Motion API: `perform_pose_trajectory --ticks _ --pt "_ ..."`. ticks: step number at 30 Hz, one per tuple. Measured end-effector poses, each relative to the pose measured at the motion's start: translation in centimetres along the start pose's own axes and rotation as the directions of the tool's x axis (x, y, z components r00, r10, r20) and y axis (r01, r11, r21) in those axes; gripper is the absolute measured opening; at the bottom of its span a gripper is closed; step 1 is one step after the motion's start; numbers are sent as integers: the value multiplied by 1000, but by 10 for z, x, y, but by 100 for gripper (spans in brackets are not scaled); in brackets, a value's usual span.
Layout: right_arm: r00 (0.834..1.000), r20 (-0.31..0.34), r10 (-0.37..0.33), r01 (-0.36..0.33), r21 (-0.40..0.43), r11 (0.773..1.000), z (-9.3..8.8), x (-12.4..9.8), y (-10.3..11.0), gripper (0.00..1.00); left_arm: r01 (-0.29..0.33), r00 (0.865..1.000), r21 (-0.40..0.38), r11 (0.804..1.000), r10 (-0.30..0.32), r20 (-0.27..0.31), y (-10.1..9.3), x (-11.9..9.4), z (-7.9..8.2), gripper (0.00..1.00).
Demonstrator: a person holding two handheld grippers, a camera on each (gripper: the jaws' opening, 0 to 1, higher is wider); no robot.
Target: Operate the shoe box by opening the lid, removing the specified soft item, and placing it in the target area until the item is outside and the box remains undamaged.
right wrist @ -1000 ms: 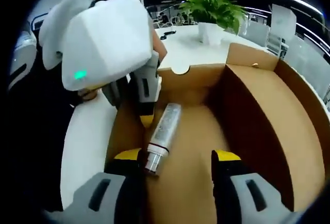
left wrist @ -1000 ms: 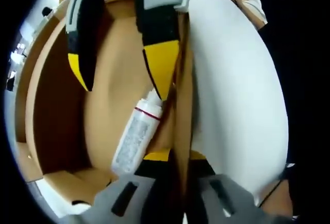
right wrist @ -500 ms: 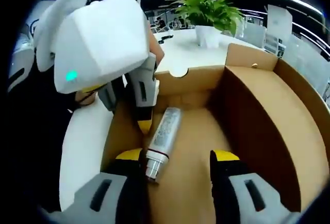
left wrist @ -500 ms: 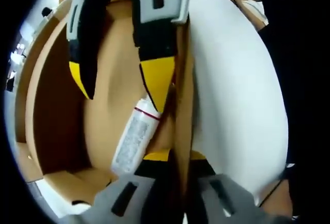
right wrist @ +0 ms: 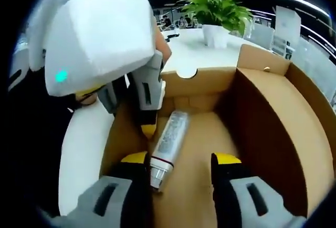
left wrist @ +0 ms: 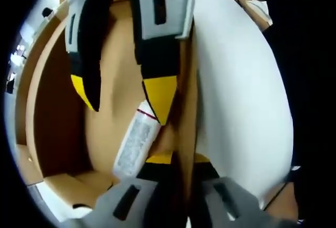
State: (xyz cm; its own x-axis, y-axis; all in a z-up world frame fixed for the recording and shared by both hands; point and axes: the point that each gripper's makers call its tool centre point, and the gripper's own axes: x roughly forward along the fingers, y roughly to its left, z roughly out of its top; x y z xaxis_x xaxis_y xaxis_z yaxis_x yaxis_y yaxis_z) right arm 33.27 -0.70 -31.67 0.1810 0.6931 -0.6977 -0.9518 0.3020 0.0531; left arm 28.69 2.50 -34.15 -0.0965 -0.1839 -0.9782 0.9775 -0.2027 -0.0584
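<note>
Right claw lower over tube — left claw unmoved on box wall.

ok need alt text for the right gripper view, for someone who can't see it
An open cardboard shoe box holds a white tube lying on its floor, cap end nearest the camera. The right claw is open, one yellow tip beside the cap. The left claw grips the box's left wall; a potted plant stands on a white table behind.
</note>
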Motion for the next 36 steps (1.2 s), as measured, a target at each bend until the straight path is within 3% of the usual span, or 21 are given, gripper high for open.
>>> perform_pose_trajectory --ticks 5,9,14,20,29,33,36 --pt "1000 0 2 -2 -14 1000 0 1 1 41 1 1000 5 1000 -1 1 0 0 0 4" --pt "1000 -15 11 -10 64 998 -3 1 2 38 1 1000 4 1000 -1 3 0 0 0 4" --pt "1000 -18 -5 6 37 999 -3 -1 0 37 0 1000 4 1000 0 3 0 0 0 4" --pt "995 -47 -89 89 3 996 -10 -8 -17 39 -1 1000 4 1000 1 3 0 0 1 4" --pt "999 -27 -22 19 -99 995 -3 6 0 36 2 1000 8 1000 -2 6 0 0 1 4" --pt "999 -37 -15 12 -76 997 -5 9 -3 35 2 1000 7 1000 -2 6 1 0 1 4" --pt "999 -37 -12 9 -75 997 -6 10 -2 28 2 1000 7 1000 -2 6 0 0 0 4"
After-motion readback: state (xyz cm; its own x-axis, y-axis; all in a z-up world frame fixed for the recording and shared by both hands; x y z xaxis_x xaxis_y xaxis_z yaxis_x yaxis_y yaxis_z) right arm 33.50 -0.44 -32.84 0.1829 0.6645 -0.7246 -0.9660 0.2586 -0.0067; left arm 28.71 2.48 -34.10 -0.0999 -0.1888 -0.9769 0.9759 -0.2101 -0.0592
